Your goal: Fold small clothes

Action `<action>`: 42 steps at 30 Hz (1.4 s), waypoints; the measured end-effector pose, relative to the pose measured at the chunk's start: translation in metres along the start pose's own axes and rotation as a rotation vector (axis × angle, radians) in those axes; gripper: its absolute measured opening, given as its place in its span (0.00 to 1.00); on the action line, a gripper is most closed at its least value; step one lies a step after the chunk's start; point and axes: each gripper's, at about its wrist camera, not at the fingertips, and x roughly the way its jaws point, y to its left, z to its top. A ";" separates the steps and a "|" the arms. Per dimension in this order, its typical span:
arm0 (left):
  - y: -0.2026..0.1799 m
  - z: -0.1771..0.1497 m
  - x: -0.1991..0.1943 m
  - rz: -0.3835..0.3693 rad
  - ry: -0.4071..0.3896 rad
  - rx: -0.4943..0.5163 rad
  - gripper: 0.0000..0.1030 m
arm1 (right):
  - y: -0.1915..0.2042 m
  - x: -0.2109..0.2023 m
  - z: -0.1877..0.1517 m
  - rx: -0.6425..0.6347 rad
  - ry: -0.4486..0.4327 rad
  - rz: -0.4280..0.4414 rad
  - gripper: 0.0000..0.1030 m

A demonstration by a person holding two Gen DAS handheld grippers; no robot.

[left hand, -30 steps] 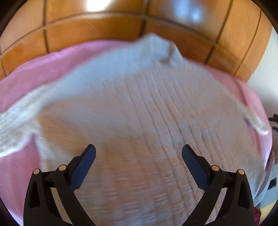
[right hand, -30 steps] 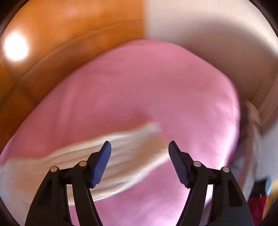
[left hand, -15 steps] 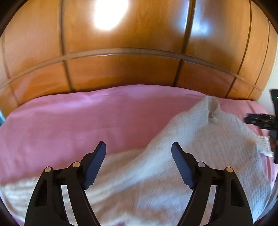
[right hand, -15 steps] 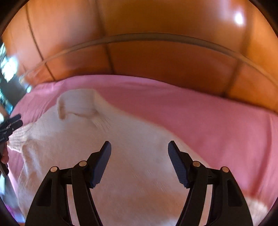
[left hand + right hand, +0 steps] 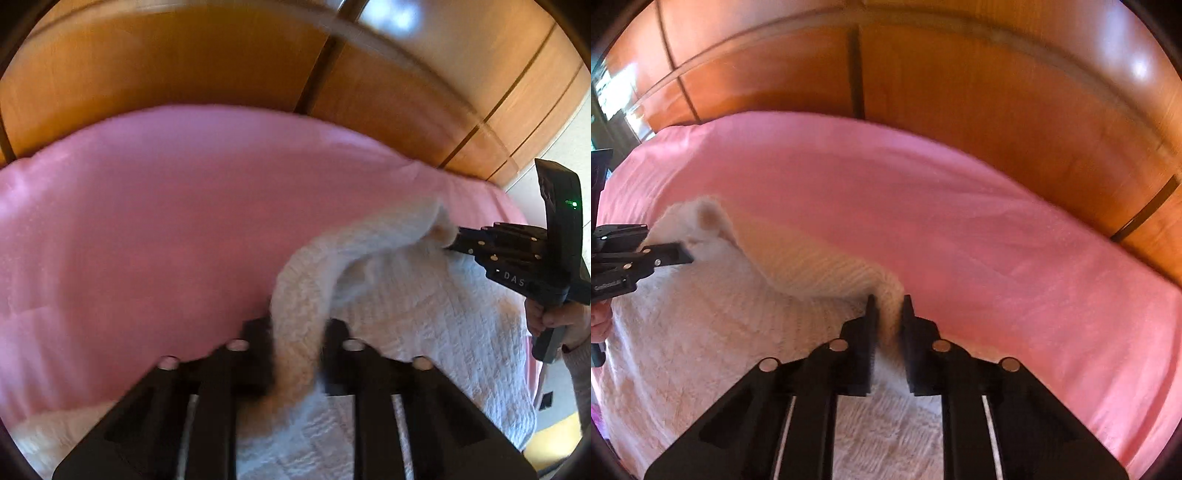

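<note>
A small cream knitted sweater point(image 5: 424, 306) lies on a pink bed cover point(image 5: 147, 229). My left gripper point(image 5: 299, 332) is shut on a raised fold of the sweater's far edge. My right gripper point(image 5: 888, 306) is shut on the same edge further along; the sweater point(image 5: 701, 332) spreads to its left. Each gripper shows in the other's view: the right one point(image 5: 458, 240) at the far right pinching the knit, the left one point(image 5: 683, 254) at the far left. The edge between them is lifted off the cover.
A wooden panelled headboard point(image 5: 960, 92) runs along the far side of the pink cover point(image 5: 997, 240). A pale wall point(image 5: 569, 140) stands at the right. A hand point(image 5: 554, 317) holds the right gripper's handle.
Both grippers were open above the sweater half a second ago. Now both have shut on its far edge and lifted it into a ridge.
</note>
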 end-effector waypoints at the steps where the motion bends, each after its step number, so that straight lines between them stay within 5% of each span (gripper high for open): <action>1: -0.002 -0.003 -0.007 -0.001 -0.029 -0.002 0.10 | 0.003 -0.013 0.000 -0.002 -0.034 -0.001 0.09; 6: 0.002 0.010 -0.039 0.047 -0.184 -0.095 0.10 | -0.018 -0.018 0.023 0.114 -0.115 -0.007 0.08; 8: -0.009 0.023 -0.024 0.165 -0.165 -0.068 0.10 | -0.014 0.006 0.029 0.117 -0.071 -0.058 0.08; 11: -0.015 0.034 0.001 0.205 -0.048 -0.043 0.17 | -0.018 0.032 0.025 0.188 -0.014 -0.089 0.11; 12: -0.013 0.033 -0.003 0.193 -0.049 -0.050 0.24 | -0.022 0.026 0.020 0.206 -0.040 -0.084 0.21; 13: -0.007 0.029 -0.015 0.154 -0.071 -0.069 0.32 | -0.025 0.017 0.014 0.239 -0.067 -0.068 0.49; 15: 0.016 0.019 -0.046 0.161 -0.118 -0.116 0.44 | -0.030 0.000 0.002 0.262 -0.115 -0.076 0.76; 20: 0.101 -0.013 -0.122 0.360 -0.171 -0.241 0.44 | -0.022 -0.044 -0.046 0.304 -0.169 0.018 0.84; 25: 0.176 -0.081 -0.182 0.544 -0.122 -0.370 0.44 | 0.023 -0.067 -0.102 0.302 -0.169 0.156 0.88; 28: 0.205 -0.125 -0.208 0.574 -0.085 -0.449 0.44 | 0.061 -0.065 -0.127 0.259 -0.143 0.156 0.89; 31: 0.203 -0.142 -0.219 0.634 -0.103 -0.407 0.44 | 0.091 -0.058 -0.149 0.227 -0.111 0.157 0.92; 36: 0.167 -0.107 -0.207 0.539 -0.132 -0.265 0.55 | 0.128 -0.042 -0.151 0.161 -0.130 0.044 0.97; 42: 0.091 -0.050 -0.136 0.452 -0.049 0.038 0.55 | 0.123 -0.034 -0.148 0.181 -0.130 0.055 0.98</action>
